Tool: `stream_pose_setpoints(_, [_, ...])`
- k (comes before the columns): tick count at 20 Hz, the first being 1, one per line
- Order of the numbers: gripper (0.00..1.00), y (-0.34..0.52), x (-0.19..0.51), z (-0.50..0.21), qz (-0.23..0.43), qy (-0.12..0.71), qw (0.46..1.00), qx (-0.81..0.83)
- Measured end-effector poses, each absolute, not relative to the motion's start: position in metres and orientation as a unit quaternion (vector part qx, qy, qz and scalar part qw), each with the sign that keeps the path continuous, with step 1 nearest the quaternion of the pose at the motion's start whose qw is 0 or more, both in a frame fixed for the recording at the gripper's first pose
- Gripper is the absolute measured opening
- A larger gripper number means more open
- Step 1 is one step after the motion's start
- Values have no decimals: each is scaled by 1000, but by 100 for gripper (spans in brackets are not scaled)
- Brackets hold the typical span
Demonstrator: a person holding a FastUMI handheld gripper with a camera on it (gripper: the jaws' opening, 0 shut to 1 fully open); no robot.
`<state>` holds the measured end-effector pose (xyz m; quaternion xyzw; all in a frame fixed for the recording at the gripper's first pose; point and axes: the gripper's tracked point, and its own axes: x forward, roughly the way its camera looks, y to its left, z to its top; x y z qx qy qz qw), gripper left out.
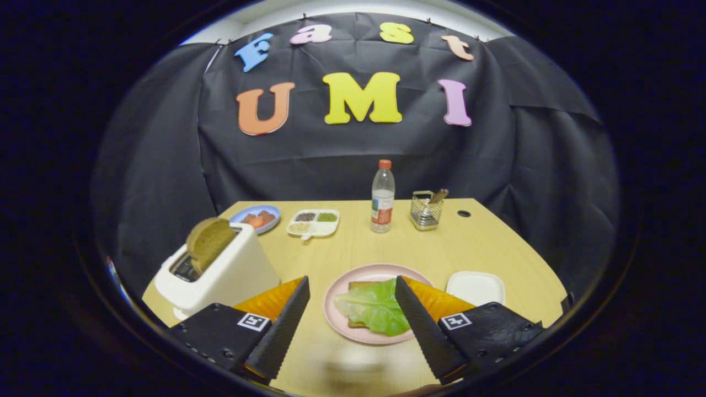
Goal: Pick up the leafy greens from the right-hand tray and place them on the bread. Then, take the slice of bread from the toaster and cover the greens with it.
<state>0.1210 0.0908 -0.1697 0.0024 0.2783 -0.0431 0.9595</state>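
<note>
The gripper (351,288) hung spread and empty at lower centre, since the greens (374,310) already lay on the bread (361,285) on the pink plate (337,292), leaving the toaster (220,275) slice (208,241) at left of frame as the likely next target.

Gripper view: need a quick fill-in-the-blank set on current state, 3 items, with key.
1. The leafy greens lie on the bread on the pink ____.
2. The remaining bread slice stands in the white ____.
3. The gripper has its fingers spread apart and holds ____.

Missing words: plate; toaster; nothing
</note>
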Motion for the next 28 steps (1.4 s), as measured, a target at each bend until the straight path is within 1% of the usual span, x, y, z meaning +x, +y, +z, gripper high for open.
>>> stream_pose_setpoints(4, [97, 138, 129, -118, -16, 259, 966, 23])
stream_pose_setpoints(8, [97, 197, 144, -100, 19, 266, 964, 20])
stream_pose_setpoints(11, [97, 238, 159, -113, 42, 283, 958, 12])
stream_pose_setpoints(13, [97, 251, 171, -132, 43, 309, 950, 5])
stream_pose_setpoints(15, [97, 252, 181, -155, 26, 345, 938, -3])
stream_pose_setpoints(17, [89, 256, 192, -176, 16, 379, 925, -4])
stream_pose_setpoints(20, [46, 265, 196, -193, 16, 418, 908, -13])
stream_pose_setpoints(22, [17, 268, 199, -185, 20, 410, 912, -21])
stream_pose_setpoints(24, [7, 272, 196, -174, 27, 402, 915, -21])
stream_pose_setpoints(28, [7, 284, 186, -127, 49, 366, 929, -16])
